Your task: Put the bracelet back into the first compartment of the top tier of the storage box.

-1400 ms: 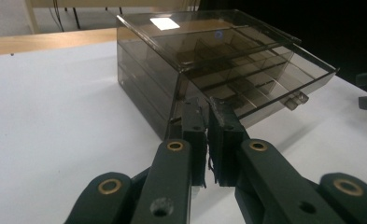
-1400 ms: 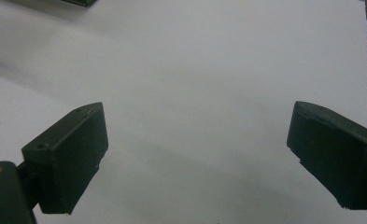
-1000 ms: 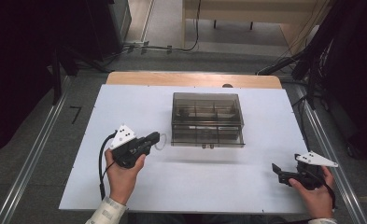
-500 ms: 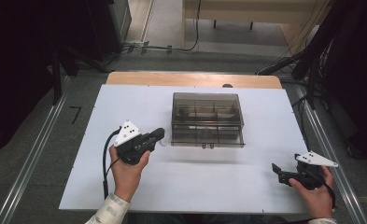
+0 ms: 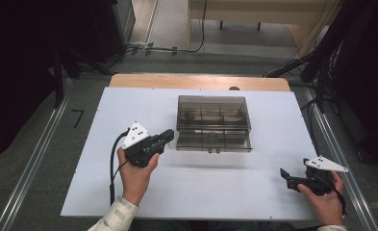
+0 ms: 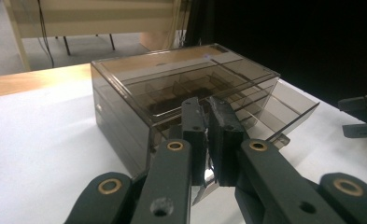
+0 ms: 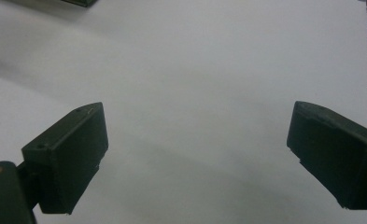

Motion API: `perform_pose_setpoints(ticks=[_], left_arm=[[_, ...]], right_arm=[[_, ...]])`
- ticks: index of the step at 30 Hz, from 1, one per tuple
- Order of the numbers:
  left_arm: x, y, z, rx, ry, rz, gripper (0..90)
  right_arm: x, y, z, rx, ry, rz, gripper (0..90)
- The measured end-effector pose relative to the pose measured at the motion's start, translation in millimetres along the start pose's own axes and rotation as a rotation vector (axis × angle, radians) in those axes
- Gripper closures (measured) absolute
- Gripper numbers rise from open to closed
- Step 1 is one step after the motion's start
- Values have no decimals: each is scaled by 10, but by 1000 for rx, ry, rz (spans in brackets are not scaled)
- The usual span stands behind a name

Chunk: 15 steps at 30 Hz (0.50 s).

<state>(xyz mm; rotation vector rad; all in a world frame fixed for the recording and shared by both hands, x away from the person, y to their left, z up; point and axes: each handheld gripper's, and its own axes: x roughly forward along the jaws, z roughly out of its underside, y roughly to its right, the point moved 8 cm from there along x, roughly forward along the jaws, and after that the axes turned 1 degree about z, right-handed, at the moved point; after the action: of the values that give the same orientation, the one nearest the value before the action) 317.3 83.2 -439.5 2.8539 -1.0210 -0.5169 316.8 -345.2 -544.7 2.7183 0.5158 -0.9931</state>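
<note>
The left gripper (image 5: 167, 136) has its jaws pressed together on nothing, tips pointing right toward the near left corner of the box (image 5: 213, 122). In the left gripper view the closed tips (image 6: 208, 135) sit just short of that corner, low on the front face, close enough that touching or a sliver apart cannot be told. The left hand (image 5: 137, 171) holds it over the white mat (image 5: 100, 183), left of the box.

The box is a smoky, see-through organiser with dividers inside, standing mid-mat, its long axis running left to right across the table. A clear front flap or drawer (image 5: 213, 143) stands out from its near side, with a small tab at the front edge; the left gripper view shows this flap (image 6: 288, 105) slanting outward to the right of the jaws.

What matters for the next move is that the box lies to the right of and slightly beyond the left gripper, whose jaws line up along the box's length at the front corner. The left hand is plainly the nearer one, and is probably the one to work the front.

The right gripper (image 5: 286, 177) rests well apart at the mat's near right corner, jaws spread wide over bare mat (image 7: 195, 93), holding nothing.
</note>
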Motion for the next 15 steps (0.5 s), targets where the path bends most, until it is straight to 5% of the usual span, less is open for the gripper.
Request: perform_pose_setpoints(ticks=[15], left_arm=[[77,87,-140,5,38,21,862]], right_arm=[[-1,5,4,4,-1,0,38]])
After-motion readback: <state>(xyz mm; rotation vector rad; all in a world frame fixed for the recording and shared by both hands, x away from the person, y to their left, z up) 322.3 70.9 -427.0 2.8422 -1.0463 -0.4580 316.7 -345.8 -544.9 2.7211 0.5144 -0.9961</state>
